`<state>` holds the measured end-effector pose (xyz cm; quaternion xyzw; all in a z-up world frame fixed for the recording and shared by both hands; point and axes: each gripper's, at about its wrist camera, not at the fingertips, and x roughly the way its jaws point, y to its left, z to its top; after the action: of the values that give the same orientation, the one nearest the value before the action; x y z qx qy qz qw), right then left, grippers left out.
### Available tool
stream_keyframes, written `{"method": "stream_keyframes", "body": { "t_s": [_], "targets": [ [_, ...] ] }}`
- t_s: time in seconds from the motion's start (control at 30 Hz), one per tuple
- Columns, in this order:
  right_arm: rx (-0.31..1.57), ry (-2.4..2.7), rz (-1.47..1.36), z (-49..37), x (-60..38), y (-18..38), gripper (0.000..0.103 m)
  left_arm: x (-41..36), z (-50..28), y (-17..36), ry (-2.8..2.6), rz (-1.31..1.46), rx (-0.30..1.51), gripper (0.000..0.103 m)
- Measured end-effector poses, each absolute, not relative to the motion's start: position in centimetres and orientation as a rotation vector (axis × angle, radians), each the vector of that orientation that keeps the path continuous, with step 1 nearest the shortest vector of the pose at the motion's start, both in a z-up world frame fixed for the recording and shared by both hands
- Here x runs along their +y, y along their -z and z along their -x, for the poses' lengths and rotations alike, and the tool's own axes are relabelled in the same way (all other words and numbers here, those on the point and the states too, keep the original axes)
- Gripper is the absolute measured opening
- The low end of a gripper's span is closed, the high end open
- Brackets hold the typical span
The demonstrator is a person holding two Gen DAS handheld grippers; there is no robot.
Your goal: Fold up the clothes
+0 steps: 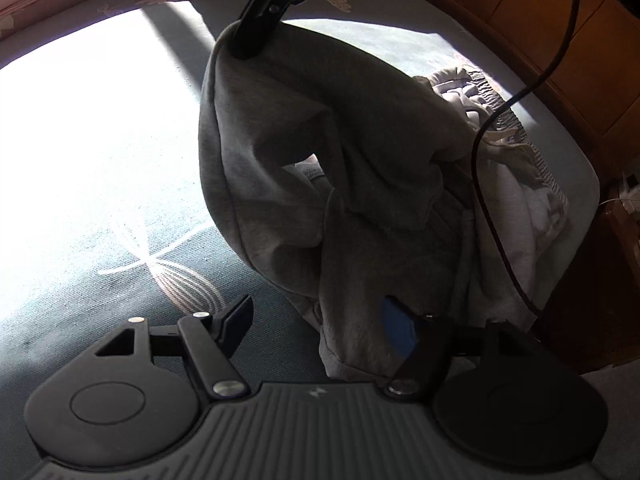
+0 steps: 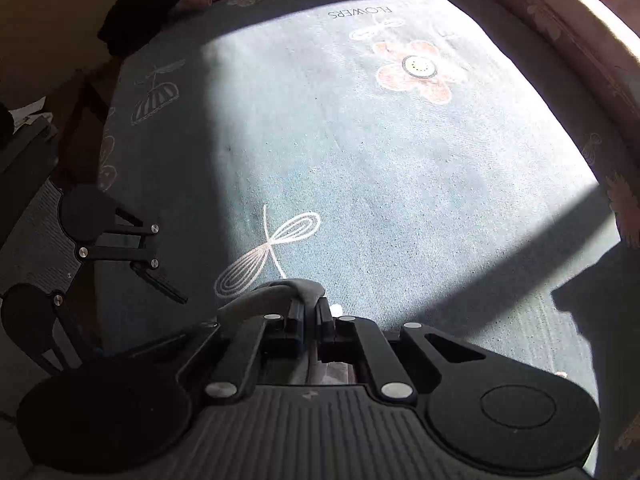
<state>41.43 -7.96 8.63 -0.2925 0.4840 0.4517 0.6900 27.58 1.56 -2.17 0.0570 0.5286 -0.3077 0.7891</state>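
While right tongs (image 2: 310, 312) pinch grey garment (image 1: 320, 168), left tongs (image 1: 320, 320) gape

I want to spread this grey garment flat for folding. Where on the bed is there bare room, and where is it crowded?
The bare room is the sunlit stretch of bed sheet between the pink flower print and the whisk-shaped print. The crowded part is the bed's edge by the wooden frame, where the pale clothes pile lies behind the hanging grey garment.
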Motion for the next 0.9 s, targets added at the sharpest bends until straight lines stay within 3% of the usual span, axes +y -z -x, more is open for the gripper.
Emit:
{"method": "stream_keyframes", "body": {
  "t_s": [0.53, 0.9],
  "targets": [
    [0.901, -0.813, 0.674, -46.3, -8.5, -12.6, 0.006, 4.4, -29.6, 3.5, 0.568, -0.103, 1.121, 0.071],
    [0.903, -0.772, 0.643, -47.1, -9.5, -12.6, 0.006, 3.9, -35.7, 7.4, 0.648, -0.011, 1.115, 0.063]
  ]
}}
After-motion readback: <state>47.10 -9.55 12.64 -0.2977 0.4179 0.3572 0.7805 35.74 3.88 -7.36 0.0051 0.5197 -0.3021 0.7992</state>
